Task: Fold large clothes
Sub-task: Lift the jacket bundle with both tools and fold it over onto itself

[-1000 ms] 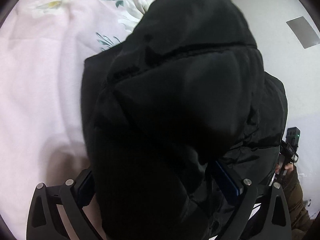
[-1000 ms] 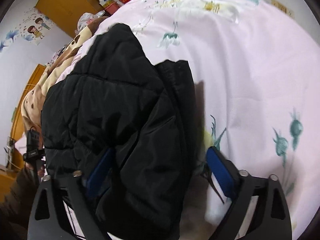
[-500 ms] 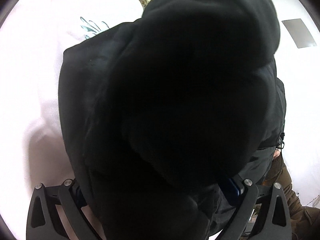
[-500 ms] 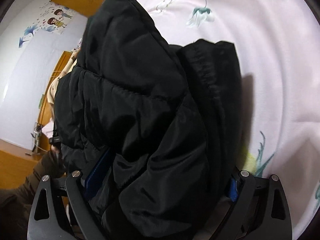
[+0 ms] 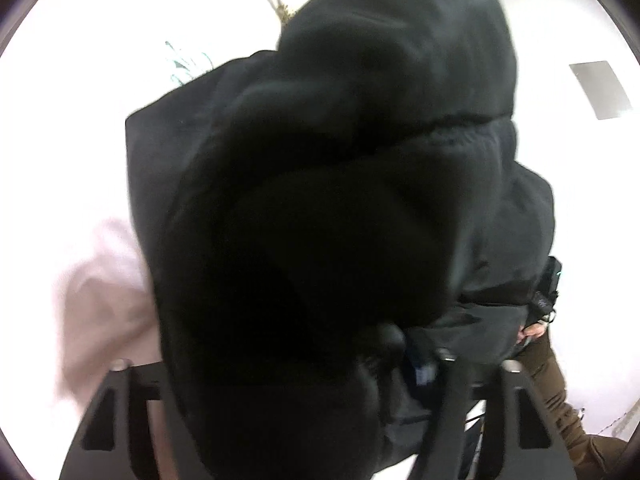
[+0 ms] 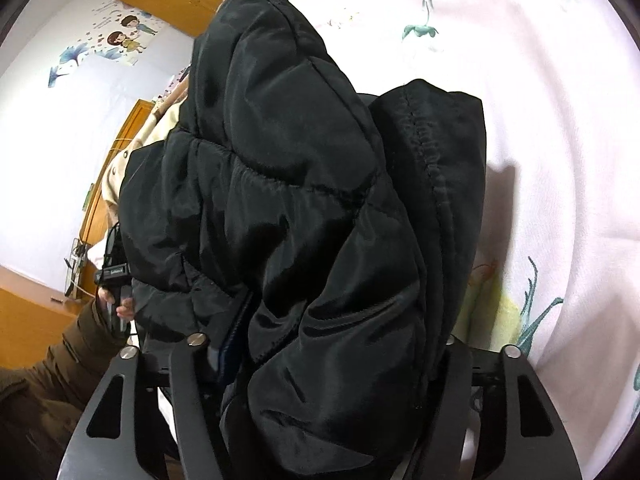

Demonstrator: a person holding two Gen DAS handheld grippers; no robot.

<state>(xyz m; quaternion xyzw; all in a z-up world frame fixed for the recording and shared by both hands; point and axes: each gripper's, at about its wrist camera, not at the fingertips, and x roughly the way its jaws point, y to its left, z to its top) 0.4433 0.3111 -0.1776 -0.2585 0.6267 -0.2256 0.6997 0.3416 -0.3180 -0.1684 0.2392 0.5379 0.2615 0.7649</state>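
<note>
Bunching up from the pink flowered bedsheet (image 6: pixel 560 128), the black padded jacket (image 6: pixel 288 200) runs lengthwise away from both grippers, the left gripper (image 5: pixel 280 380) and right gripper (image 6: pixel 332 364) having just closed, each pinching a near corner.

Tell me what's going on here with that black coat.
A person is folding a black puffer jacket on a bed with a pink floral sheet, using a handheld tool in each hand. The right tool and the left tool have both just been closing, and bunched jacket fills the gap between each one's jaws. The jacket is gathered into a thick bundle, not yet flat.
</note>
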